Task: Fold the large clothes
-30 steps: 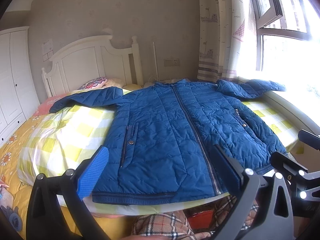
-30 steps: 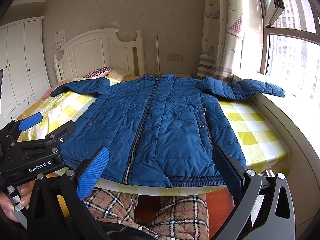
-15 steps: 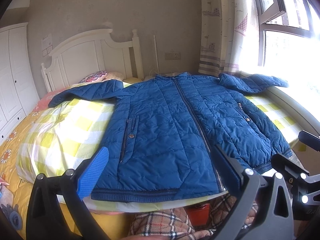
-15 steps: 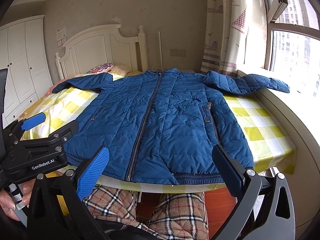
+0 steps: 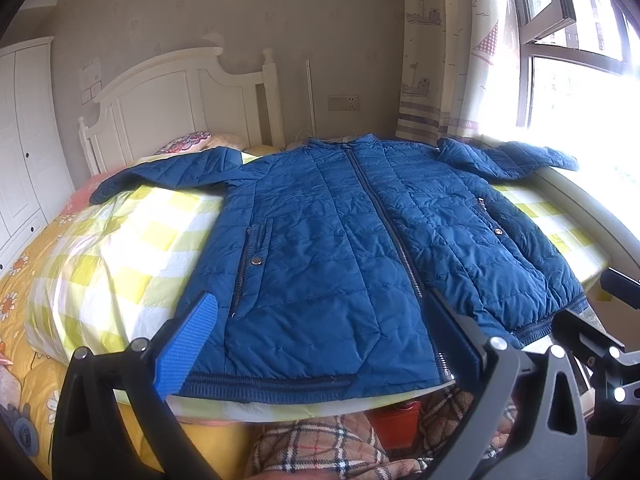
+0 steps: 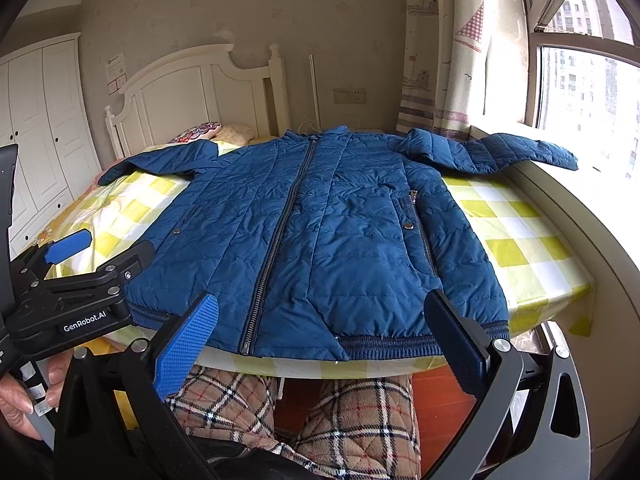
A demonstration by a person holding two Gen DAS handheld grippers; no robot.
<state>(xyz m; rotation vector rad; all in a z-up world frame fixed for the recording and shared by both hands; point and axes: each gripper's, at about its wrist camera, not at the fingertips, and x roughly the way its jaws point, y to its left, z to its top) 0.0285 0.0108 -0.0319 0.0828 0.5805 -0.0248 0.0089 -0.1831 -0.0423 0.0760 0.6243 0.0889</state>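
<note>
The bed point(image 6: 520, 236), under a yellow-and-white checked cover, fills the space ahead of both grippers, with its white headboard point(image 5: 180, 104) at the far end and a curtained window point(image 6: 580, 92) off to the right. Spread flat on it, front up and zipped shut, lies the blue quilted jacket point(image 5: 360, 248) — collar towards the headboard, ribbed hem at the near edge of the bed, just beyond the fingertips of both tools. Its sleeves stretch out to either side, and the right-hand one reaches onto the window ledge.

The person's legs in plaid trousers point(image 6: 352, 412) show below the hem, under the grippers.

The left gripper point(image 5: 320, 340) hovers over the near left part of the hem, its jaws spread wide and holding nothing. The right gripper point(image 6: 320, 340) hangs over the near right part, jaws likewise wide apart and empty — neither touches the fabric. A hand point(image 6: 24, 396) grips the left tool's handle at the lower left of the right wrist view.
</note>
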